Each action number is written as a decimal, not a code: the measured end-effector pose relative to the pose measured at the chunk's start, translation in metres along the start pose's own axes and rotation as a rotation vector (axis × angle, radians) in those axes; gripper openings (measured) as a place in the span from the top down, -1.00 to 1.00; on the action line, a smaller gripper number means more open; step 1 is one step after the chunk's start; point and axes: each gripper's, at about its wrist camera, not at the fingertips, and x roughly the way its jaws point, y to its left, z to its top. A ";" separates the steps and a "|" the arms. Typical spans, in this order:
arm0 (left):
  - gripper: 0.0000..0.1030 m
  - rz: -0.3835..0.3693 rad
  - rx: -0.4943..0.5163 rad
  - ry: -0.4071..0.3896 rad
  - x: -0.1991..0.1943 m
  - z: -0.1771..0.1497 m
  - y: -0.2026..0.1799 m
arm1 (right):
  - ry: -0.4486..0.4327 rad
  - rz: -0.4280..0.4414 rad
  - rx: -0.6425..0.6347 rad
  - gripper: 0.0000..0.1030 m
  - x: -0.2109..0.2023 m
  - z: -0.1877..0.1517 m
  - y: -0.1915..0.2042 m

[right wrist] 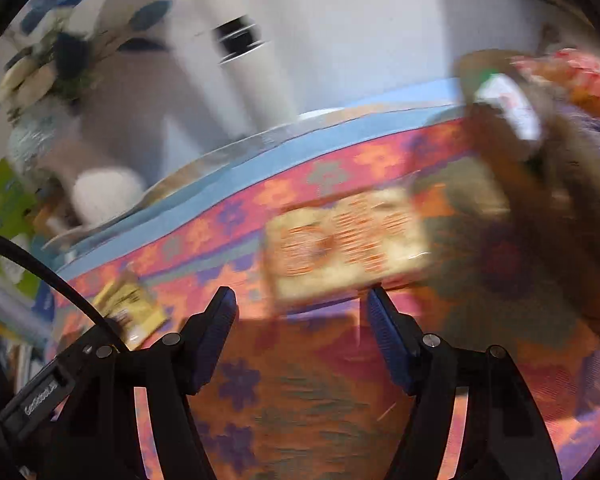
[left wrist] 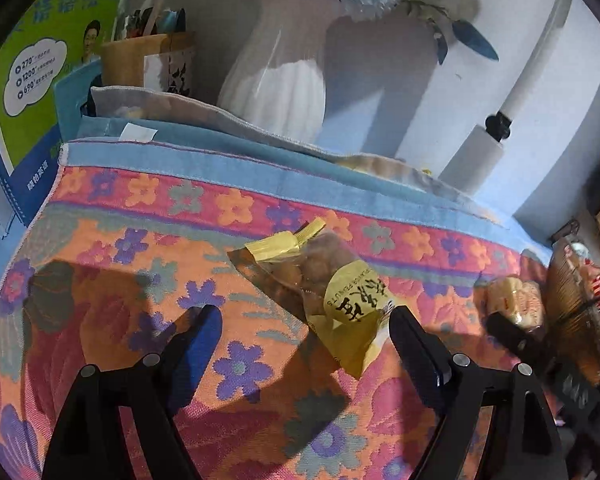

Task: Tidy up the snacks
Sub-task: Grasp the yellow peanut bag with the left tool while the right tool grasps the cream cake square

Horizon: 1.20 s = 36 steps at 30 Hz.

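Peanut packet (left wrist: 340,300): centre frame on floral cloth (left wrist: 120,248), beside left gripper (left wrist: 304,332), jaws apart, empty. Cracker pack (right wrist: 348,240): centre frame, ahead of right gripper (right wrist: 302,304), likewise apart; both apparently awaiting pickup.

Your left gripper (left wrist: 306,328) tilts downward with its jaws spread wide and nothing pressed between them. Your right gripper (right wrist: 302,306) tilts down likewise, jaws parted, pads empty.

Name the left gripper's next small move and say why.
Probably ease the left gripper forward and a little right, then close on the peanut bag. Its jaws stand open and empty, and the bag lies flat on the floral cloth just ahead, nearer the right finger than the middle of the gap.
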 end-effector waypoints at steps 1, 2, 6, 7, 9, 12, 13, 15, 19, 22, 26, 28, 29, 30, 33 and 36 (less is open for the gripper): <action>-0.63 -0.001 -0.010 -0.006 -0.002 0.001 0.003 | 0.011 0.057 -0.036 -0.29 0.000 -0.001 0.006; -0.63 0.000 -0.019 -0.012 -0.004 0.003 0.008 | 0.029 0.124 -0.081 -0.29 -0.001 -0.002 0.014; -0.63 -0.021 -0.086 -0.016 -0.008 0.009 0.026 | 0.043 0.228 -0.224 -0.30 -0.032 -0.013 0.027; -0.63 -0.034 -0.102 -0.017 -0.007 0.010 0.028 | 0.029 0.212 -0.240 -0.30 -0.039 -0.014 0.026; -0.63 -0.064 -0.110 -0.026 -0.005 0.011 0.024 | 0.003 0.130 -0.250 -0.31 -0.049 -0.012 0.023; -0.63 -0.115 -0.076 -0.032 -0.002 0.011 0.008 | 0.010 0.028 -0.225 -0.31 -0.046 0.000 0.025; -0.63 -0.113 -0.059 -0.029 0.000 0.009 0.003 | 0.012 0.000 -0.219 -0.31 -0.046 0.006 0.026; -0.63 -0.087 -0.032 -0.015 0.006 0.007 -0.006 | 0.035 -0.056 -0.216 -0.31 -0.042 0.026 0.029; -0.62 -0.057 -0.025 0.015 0.017 0.007 -0.011 | 0.190 -0.081 -0.250 -0.31 -0.024 0.066 0.037; -0.50 -0.041 -0.020 0.012 0.019 0.006 -0.012 | 0.259 -0.158 -0.280 -0.31 -0.003 0.088 0.035; -0.42 -0.066 -0.056 0.003 0.019 0.008 -0.002 | 0.374 -0.158 -0.252 -0.31 0.031 0.093 0.029; -0.40 -0.095 -0.089 0.005 0.018 0.009 0.006 | 0.409 -0.215 -0.258 -0.31 0.040 0.089 0.027; -0.39 -0.103 -0.098 0.005 0.018 0.009 0.008 | 0.425 -0.230 -0.268 -0.31 0.041 0.085 0.029; -0.39 -0.106 -0.100 0.005 0.018 0.009 0.009 | 0.451 -0.240 -0.273 -0.31 0.041 0.081 0.028; -0.39 -0.087 -0.078 0.005 0.018 0.009 0.006 | 0.546 -0.163 -0.190 -0.31 0.028 0.064 0.022; -0.39 -0.083 -0.068 0.007 0.017 0.008 0.005 | 0.646 -0.050 -0.115 -0.31 0.011 0.036 0.013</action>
